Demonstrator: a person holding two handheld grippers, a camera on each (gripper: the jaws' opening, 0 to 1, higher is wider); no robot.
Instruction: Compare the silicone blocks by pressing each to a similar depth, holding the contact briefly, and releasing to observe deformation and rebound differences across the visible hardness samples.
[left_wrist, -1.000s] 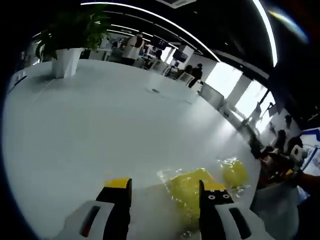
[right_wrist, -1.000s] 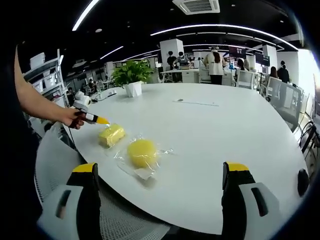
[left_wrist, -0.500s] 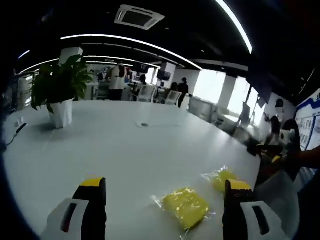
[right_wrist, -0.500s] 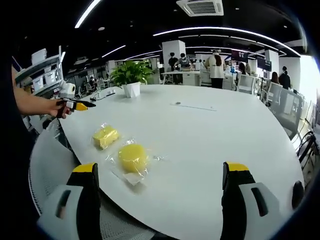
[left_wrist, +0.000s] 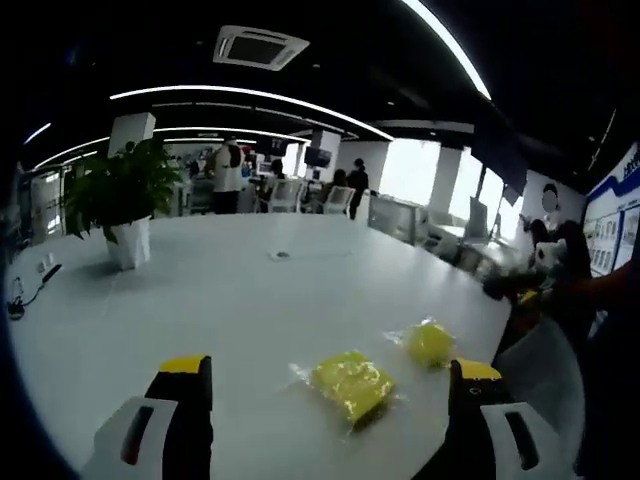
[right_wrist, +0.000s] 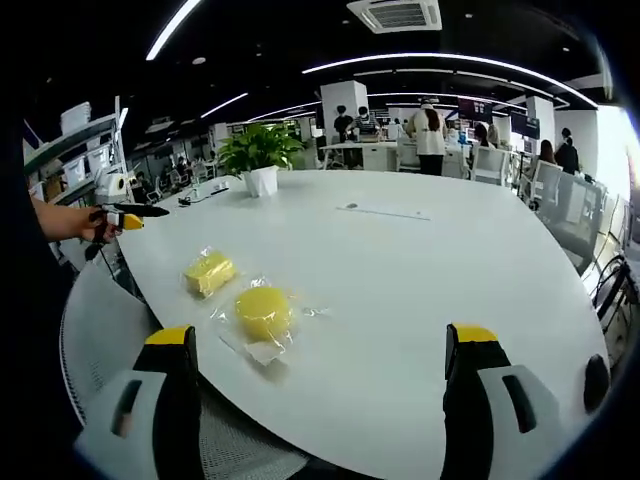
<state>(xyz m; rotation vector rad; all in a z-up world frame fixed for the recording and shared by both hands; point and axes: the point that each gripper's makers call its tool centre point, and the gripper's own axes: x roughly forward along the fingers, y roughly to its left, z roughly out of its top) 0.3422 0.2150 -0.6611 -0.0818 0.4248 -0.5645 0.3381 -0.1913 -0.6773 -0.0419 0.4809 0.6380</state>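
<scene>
Item one: square yellow block, sealed in a clear wrapper, lying flat on the white table, left of centre in the right gripper view; in the left gripper view it sits at lower centre.

Item two: round yellow block, also in a clear wrapper, just beside the square one, lower left of centre in the right gripper view, and right of centre in the left gripper view. Both lie near the table's edge. Neither shows any dent or flattening that can be made out at this size.

Left gripper: jaws wide apart at the bottom of its own view, nothing between them, clear of both blocks. It also appears at the far left edge of the right gripper view, held in a hand, off the table's edge and well apart from the samples.

Right gripper: jaws spread wide at the bottom of its view, empty, apart from the blocks.

Progress, as judged: no tool is in contact with either sample, so no press is under way. Whether either block has already been pressed cannot be told. The approach, press, hold and release on each sample appear to remain.

Surroundings: potted plant in a white pot at upper left of the right gripper view; a grey mesh chair back at lower left; people at distant desks under ceiling strip lights.
</scene>
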